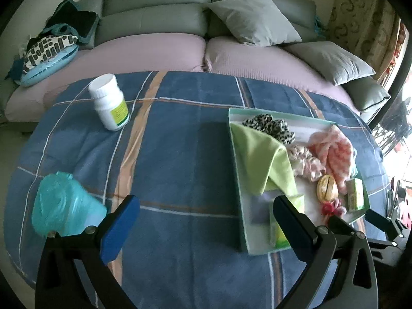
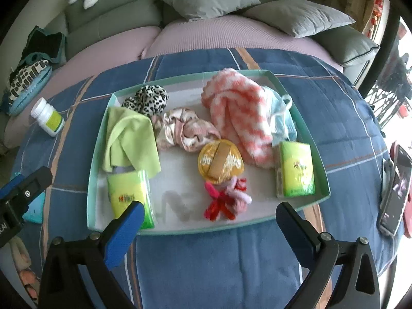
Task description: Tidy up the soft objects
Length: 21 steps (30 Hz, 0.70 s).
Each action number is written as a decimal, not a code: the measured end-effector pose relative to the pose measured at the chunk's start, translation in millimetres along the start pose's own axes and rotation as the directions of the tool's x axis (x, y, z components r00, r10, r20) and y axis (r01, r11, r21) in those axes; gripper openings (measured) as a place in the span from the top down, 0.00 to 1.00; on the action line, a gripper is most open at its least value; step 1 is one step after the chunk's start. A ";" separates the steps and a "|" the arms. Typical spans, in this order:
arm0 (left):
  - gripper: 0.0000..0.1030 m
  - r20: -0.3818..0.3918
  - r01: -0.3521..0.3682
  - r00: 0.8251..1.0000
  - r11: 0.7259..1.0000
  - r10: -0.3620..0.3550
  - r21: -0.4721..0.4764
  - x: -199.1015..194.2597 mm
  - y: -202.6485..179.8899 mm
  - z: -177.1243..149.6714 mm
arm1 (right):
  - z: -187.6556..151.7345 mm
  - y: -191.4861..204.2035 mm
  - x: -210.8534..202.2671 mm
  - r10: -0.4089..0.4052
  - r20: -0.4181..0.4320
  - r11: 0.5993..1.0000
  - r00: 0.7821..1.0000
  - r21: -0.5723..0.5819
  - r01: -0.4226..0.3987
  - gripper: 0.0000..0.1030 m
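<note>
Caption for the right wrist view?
Open right gripper hovers over a tray of soft items.

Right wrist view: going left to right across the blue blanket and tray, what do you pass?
White bottle → green cloth → satin scrunchie → round yellow packet → pink-and-white fuzzy cloth → right-hand tissue pack → phone.
</note>
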<state>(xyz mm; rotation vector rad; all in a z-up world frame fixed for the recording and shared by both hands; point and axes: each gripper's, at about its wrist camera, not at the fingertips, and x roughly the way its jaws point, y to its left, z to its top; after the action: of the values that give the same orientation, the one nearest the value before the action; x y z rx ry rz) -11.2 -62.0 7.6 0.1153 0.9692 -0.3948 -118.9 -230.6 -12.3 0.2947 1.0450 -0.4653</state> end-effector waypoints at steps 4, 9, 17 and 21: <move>0.00 -0.028 -0.013 1.000 1.000 0.013 0.008 -0.4 3.6 -12.4 | -9.9 -2.6 -8.0 -0.003 0.007 1.000 1.000 0.000 0.003 0.00; 0.00 -0.038 -0.057 0.998 0.998 0.057 -0.004 -2.9 6.7 -21.2 | -16.4 -2.7 -15.7 -0.004 0.016 1.000 1.000 -0.008 0.004 0.00; 0.00 -0.026 -0.093 0.995 0.995 0.092 -0.032 -10.2 10.7 -28.3 | -23.4 -2.1 -18.0 -0.002 0.008 1.000 1.000 -0.019 0.002 0.00; 0.00 -0.034 -0.106 0.994 0.994 0.105 -0.034 -9.7 10.4 -30.1 | -23.5 -2.7 -17.3 -0.001 0.006 1.000 1.000 -0.017 0.001 0.00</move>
<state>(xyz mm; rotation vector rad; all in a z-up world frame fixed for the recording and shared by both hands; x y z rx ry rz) -35.6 -41.6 -2.3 0.1396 0.9967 -0.2790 -145.3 -218.5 -8.3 0.2770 1.0430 -0.4580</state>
